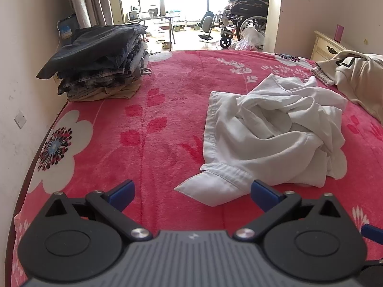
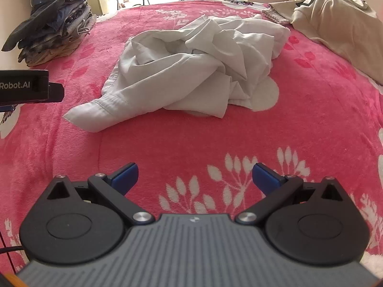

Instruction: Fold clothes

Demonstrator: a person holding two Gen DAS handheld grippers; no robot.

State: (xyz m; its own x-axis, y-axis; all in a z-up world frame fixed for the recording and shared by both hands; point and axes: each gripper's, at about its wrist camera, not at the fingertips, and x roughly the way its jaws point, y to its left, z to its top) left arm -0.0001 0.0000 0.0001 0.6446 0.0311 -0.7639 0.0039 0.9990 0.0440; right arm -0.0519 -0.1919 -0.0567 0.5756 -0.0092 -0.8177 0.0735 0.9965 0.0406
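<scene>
A crumpled white shirt [image 1: 270,134] lies in a heap on the pink flowered blanket [image 1: 143,119], its collar tip pointing toward me. My left gripper [image 1: 192,192] is open just short of that collar, with nothing between its blue fingertips. In the right wrist view the same white shirt [image 2: 191,67] sits farther ahead, and my right gripper [image 2: 195,178] hovers open over the bare blanket [image 2: 167,138], well short of the cloth. The left gripper's body [image 2: 26,88] shows at the left edge of that view.
A stack of folded dark clothes [image 1: 100,62] rests at the bed's far left against the wall. A beige garment [image 1: 359,76] lies at the far right. Beyond the bed stand a wheelchair [image 1: 244,21], a table and a cream bedside cabinet [image 1: 328,46].
</scene>
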